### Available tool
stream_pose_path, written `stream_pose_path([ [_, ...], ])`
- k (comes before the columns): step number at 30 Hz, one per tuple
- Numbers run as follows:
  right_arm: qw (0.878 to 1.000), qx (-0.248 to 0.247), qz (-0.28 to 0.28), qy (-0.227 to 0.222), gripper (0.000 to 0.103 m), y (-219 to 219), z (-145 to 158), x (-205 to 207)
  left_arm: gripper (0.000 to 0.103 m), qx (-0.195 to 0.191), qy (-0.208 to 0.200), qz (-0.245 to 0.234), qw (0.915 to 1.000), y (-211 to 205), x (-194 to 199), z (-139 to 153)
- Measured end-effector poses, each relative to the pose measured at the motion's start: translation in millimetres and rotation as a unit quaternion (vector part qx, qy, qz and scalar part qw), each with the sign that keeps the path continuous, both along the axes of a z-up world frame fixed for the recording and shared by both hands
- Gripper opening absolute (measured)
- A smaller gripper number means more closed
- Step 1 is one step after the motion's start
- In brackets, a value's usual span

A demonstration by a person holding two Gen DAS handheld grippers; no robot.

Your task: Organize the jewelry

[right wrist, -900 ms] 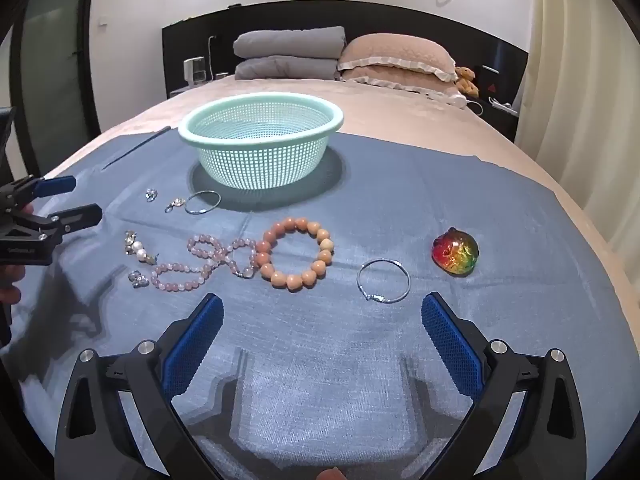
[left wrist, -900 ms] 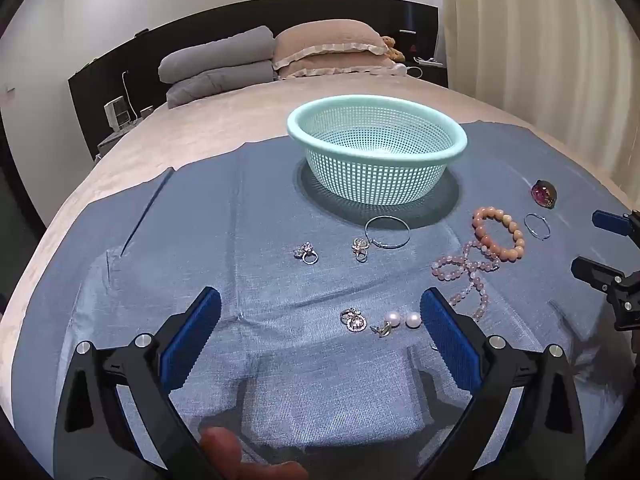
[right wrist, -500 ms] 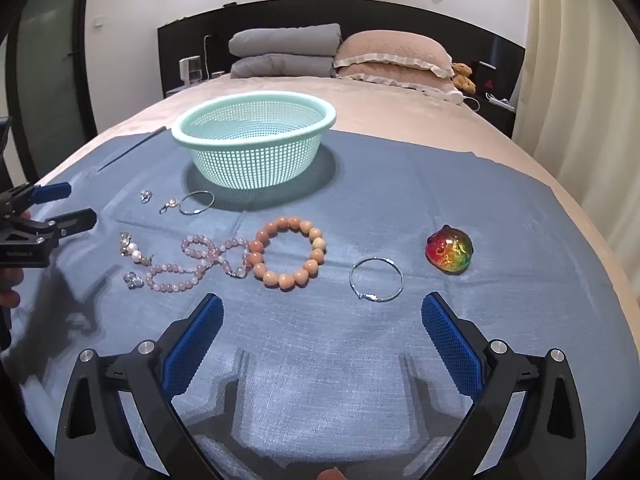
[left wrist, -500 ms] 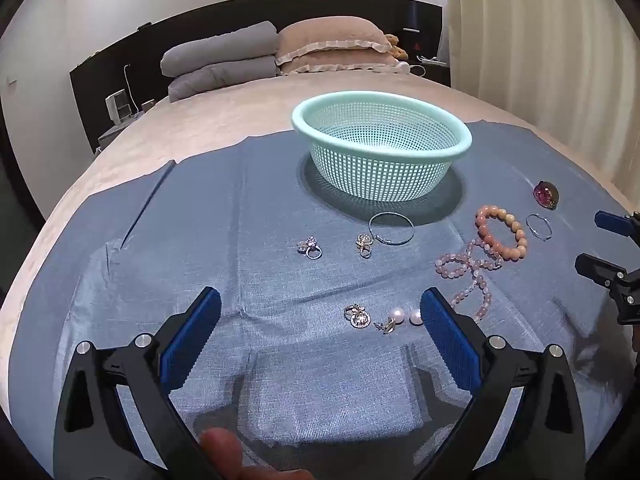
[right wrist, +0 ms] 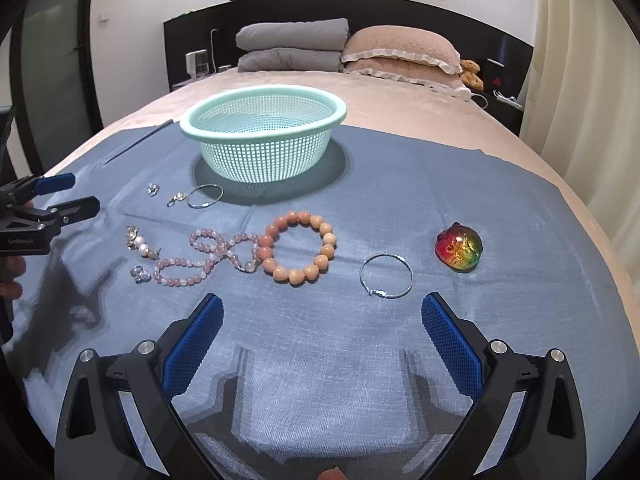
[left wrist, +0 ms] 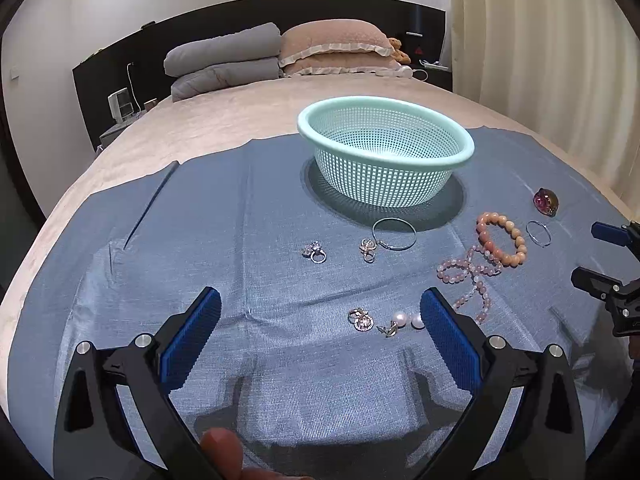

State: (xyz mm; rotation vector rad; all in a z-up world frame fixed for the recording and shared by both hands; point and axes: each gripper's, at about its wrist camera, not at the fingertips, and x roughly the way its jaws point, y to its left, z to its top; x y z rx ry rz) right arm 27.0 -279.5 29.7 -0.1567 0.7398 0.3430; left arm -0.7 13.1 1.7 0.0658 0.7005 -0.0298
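Jewelry lies scattered on a blue cloth [right wrist: 400,184] in front of a mint mesh basket [right wrist: 262,136] [left wrist: 384,152]. An orange bead bracelet [right wrist: 298,246] [left wrist: 502,238], a pink bead string [right wrist: 208,256] [left wrist: 468,276], a silver bangle [right wrist: 386,276] and a rainbow charm [right wrist: 459,246] sit ahead of my right gripper [right wrist: 322,320], which is open and empty. My left gripper [left wrist: 320,314] is open and empty too, above pearl earrings [left wrist: 400,322] and a gold pendant [left wrist: 362,320]. Two rings [left wrist: 314,252] [left wrist: 368,248] and a silver hoop [left wrist: 394,234] lie near the basket.
The cloth covers a beige bed [left wrist: 224,120] with grey and tan pillows [right wrist: 292,44] against a dark headboard. Curtains [left wrist: 540,40] hang at the right. Each gripper shows at the edge of the other's view: the left gripper [right wrist: 48,196] and the right gripper [left wrist: 612,260].
Both views have drifted slightly, the basket and jewelry shifting a little in frame. Both grippers stay open and nothing on the cloth has been moved.
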Motion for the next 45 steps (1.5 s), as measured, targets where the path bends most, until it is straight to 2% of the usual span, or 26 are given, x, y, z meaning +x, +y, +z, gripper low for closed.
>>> stream_pose_path([
  [6,1.000,0.004,-0.002,0.001,0.095,-1,0,1,0.098,0.003,0.004,0.002,1.0000,2,-1,3],
  [11,1.000,-0.004,-0.008,-0.001,0.095,0,-1,3,0.098,0.025,0.004,0.000,0.9997,-6,1,3],
  [28,1.000,-0.006,-0.005,0.006,0.095,0,-4,8,0.098,0.014,0.000,-0.004,0.9999,-9,6,7],
  [32,1.000,-0.004,-0.004,0.012,0.095,0,-4,11,0.098,0.030,-0.002,0.003,0.9995,-9,9,9],
  [45,1.000,-0.001,-0.004,0.022,0.095,-1,-6,24,0.098,0.035,0.008,0.005,0.9993,-6,21,0],
])
